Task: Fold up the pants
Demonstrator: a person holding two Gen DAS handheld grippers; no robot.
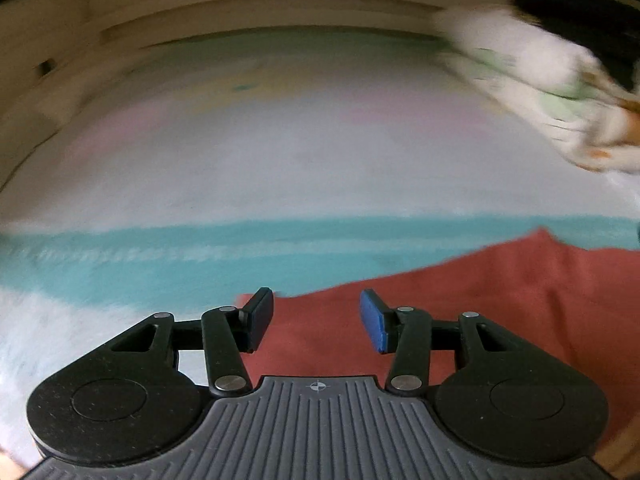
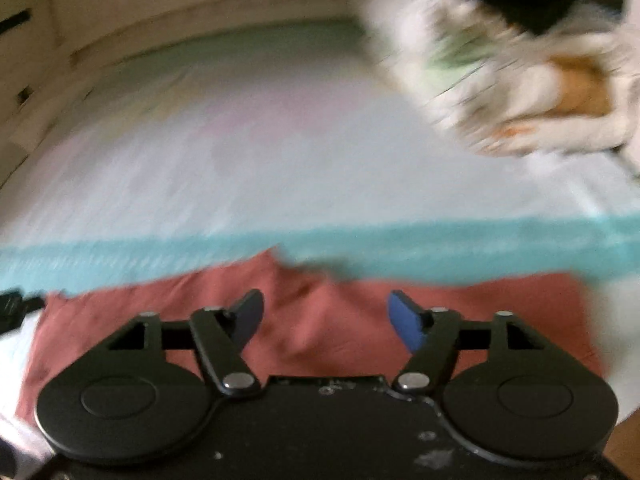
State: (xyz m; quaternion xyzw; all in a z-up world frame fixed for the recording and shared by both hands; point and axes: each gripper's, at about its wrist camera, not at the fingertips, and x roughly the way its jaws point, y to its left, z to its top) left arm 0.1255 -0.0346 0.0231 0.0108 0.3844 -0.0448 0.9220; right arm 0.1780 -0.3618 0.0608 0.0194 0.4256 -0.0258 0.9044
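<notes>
The pants (image 1: 460, 312) are a soft, rust-red cloth, lying flat with shallow wrinkles at the near edge of the bed (image 1: 280, 160). The left claw (image 1: 316, 320) hangs low over their left portion, blue-padded fingers spread wide and released, nothing between them. The right claw (image 2: 326, 322) is likewise released, poised above the middle of the red cloth, where a raised fold peaks just ahead of it. The sheet is pale, smooth cotton with faint pink patches and a teal band (image 2: 440, 248) running across just beyond the pants. A blurred white heap of printed bedding (image 2: 500, 80) sits at the far right corner. Cream wall panelling (image 1: 240, 8) rises behind the bed.
</notes>
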